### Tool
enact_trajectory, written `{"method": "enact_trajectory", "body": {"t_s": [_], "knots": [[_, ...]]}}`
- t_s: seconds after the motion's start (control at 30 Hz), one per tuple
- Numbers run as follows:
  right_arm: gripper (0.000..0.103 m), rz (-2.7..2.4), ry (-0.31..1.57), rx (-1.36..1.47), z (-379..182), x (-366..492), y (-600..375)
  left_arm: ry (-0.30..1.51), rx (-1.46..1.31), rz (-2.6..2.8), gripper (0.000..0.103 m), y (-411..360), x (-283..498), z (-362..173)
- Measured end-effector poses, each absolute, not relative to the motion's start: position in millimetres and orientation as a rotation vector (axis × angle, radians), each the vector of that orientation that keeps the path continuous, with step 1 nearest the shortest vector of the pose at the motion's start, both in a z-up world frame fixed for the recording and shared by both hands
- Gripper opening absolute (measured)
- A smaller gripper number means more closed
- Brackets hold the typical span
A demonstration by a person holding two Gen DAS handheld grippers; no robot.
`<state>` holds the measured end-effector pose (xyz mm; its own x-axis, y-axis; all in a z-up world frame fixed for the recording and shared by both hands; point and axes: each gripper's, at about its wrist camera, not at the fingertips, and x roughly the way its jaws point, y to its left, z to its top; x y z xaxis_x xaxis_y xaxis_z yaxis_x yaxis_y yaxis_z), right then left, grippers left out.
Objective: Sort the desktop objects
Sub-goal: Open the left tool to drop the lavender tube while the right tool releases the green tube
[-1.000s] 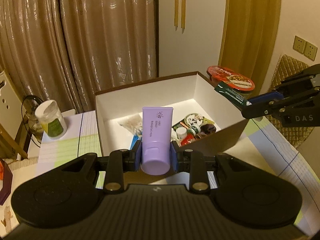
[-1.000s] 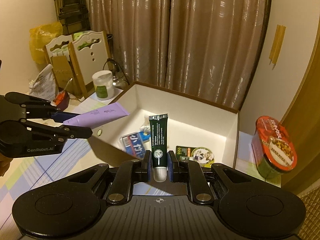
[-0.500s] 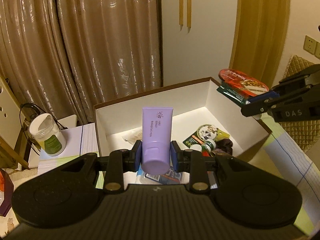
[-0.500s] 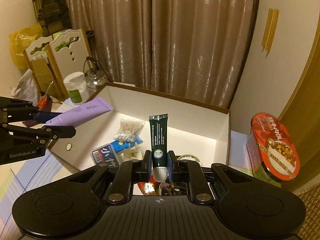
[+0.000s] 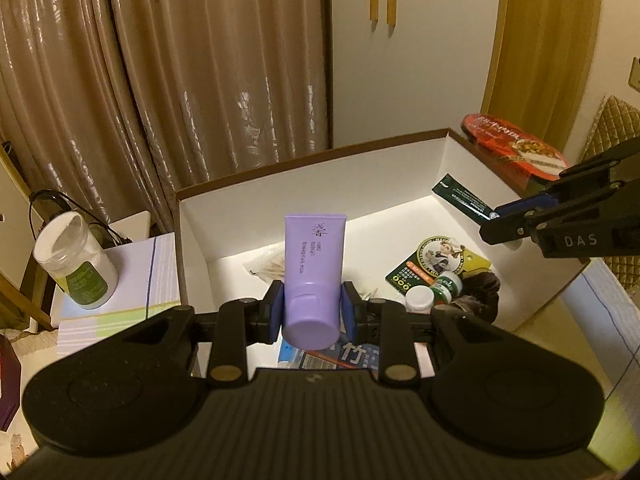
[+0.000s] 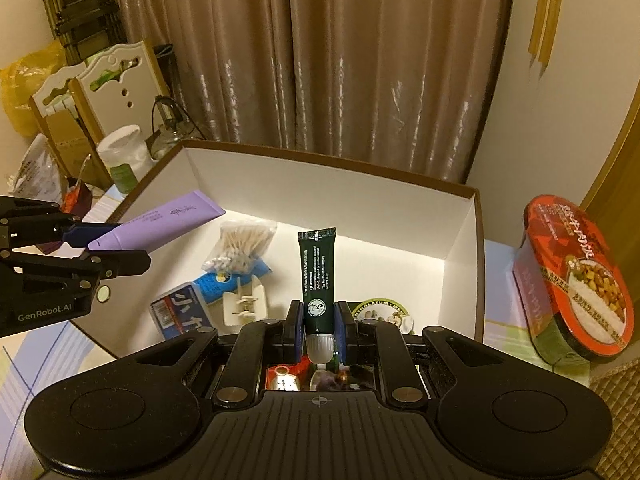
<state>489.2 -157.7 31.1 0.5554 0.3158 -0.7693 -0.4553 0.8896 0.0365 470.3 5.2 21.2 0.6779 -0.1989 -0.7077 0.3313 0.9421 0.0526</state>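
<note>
I have a tube in each gripper, both poised over the open white box (image 5: pixel 400 168). My left gripper (image 5: pixel 312 310) is clamped on the purple tube (image 5: pixel 314 260), cap toward me. My right gripper (image 6: pixel 319 326) is clamped on the dark green tube (image 6: pixel 318 276), white cap toward me.

Much of the sorting looks done: the box already holds a bag of cotton swabs (image 6: pixel 242 248), a blue packet (image 6: pixel 182 314), a white plug (image 6: pixel 244 306), a round green card (image 5: pixel 438 258), small bottles (image 5: pixel 434 292) and something dark I cannot identify. What is left, I judge, is to drop these two tubes in. The noodle bowl (image 6: pixel 580 280) and the white jar (image 5: pixel 76 260) stand on the table outside the box; whether they belong inside I cannot tell.

Readable writing: "DAS" on the right gripper, "GenRobot.AI" on the left, and "竹" on the blue packet. The card's rim seems to read "MENTHOLATUM". The tubes' print is too small to read.
</note>
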Motion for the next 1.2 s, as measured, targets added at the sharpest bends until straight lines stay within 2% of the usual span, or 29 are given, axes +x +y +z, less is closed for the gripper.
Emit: {"method": "enact_trajectory", "body": {"t_s": [1.2], "knots": [[0.015, 0.457, 0.93, -0.168, 4, 513, -153, 0.783, 0.192, -0.285, 0.029, 3, 491, 6]]}}
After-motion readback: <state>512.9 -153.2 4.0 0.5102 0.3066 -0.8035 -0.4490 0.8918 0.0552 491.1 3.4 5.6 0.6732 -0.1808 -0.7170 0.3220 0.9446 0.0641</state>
